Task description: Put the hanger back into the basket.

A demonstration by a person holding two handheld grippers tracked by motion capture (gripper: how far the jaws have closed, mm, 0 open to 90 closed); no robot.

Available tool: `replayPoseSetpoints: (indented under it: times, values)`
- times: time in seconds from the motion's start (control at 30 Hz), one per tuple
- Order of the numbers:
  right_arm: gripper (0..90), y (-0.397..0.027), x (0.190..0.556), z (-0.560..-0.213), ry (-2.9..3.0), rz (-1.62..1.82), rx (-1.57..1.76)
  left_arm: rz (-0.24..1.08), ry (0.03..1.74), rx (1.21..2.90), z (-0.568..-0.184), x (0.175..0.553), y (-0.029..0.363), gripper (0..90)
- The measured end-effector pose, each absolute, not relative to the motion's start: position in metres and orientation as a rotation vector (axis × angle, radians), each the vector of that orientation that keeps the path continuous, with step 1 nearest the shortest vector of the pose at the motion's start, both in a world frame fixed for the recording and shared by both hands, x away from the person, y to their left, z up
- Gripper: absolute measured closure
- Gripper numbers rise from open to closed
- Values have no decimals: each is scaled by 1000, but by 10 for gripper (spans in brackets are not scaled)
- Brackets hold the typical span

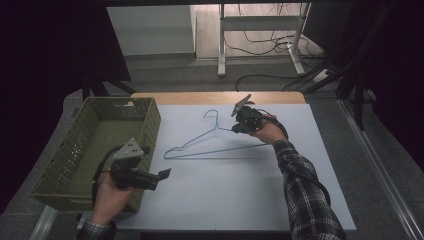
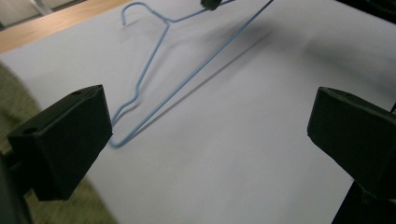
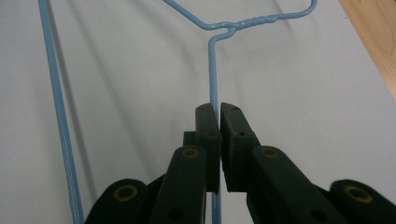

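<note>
Here the blue wire hanger (image 1: 212, 142) is pinched on its right shoulder wire by the right gripper (image 1: 235, 128), seemingly lifted; the left gripper (image 1: 165, 175) is held agape near the green basket (image 1: 75, 150), where the hanger probably must be carried.

**Wire, Plastic and Wood**

The hanger (image 1: 215, 142) is thin wire with a smooth, light blue coating, twisted at the neck. The basket (image 1: 95, 145) looks like matt olive plastic lattice. The worktop (image 1: 225, 190) has a smooth, matt white cover, with bare wood along its far edge. Both tools' jaws are matt black plastic.
</note>
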State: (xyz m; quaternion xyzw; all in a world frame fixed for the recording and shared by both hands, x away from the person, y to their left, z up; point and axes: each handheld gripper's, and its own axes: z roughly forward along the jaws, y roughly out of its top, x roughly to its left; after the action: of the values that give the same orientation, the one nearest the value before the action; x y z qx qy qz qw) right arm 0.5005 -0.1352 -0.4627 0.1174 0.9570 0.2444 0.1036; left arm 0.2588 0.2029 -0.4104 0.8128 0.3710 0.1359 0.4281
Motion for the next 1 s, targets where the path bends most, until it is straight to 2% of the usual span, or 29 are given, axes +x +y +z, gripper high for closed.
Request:
replayPoseSetpoints:
  times: [0.33, 0.67, 0.83, 1.0]
  values:
    - [867, -135, 495, -456, 2805, 736, 334, 344, 947, 2086, -402, 323, 145, 41]
    - [868, -133, 490, -453, 2795, 739, 325, 208, 1020, 2103, -438, 400, 122, 42]
    - [868, -130, 489, -452, 2793, 751, 317, 226, 1044, 2142, -462, 424, 121, 125]
    - [867, -131, 489, -451, 2788, 758, 315, 249, 1083, 2181, -489, 441, 127, 262]
